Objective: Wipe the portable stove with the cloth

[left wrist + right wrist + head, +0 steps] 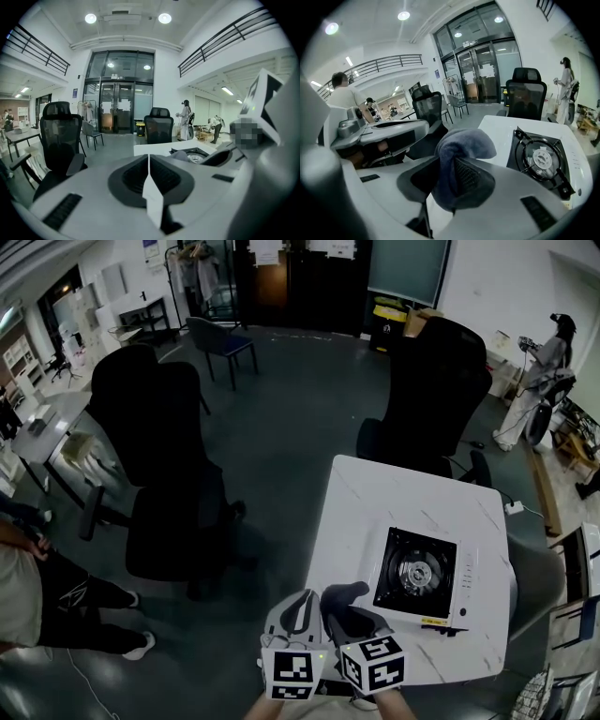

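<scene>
Item one, portable stove: white body, black square top, round silver burner in the middle under black pan supports. It stands ahead and to the right of my right fingers, apart from them. Item two, cloth: grey-blue and soft. It is pinched between the jaws of the right gripper, with a bunched fold standing up above the fingertips and the rest hanging down between them. Item three, left gripper: jaws pressed together with nothing in them, held just left of the right fingers, off the table's near-left corner. Item four, table: white marbled top, bare between the right fingertips and the stove and on to its far edge. The stove sits towards its right edge. Item five, black office chair: beyond the far edge. Two more black chairs stand well left of the left fingers on dark floor.
</scene>
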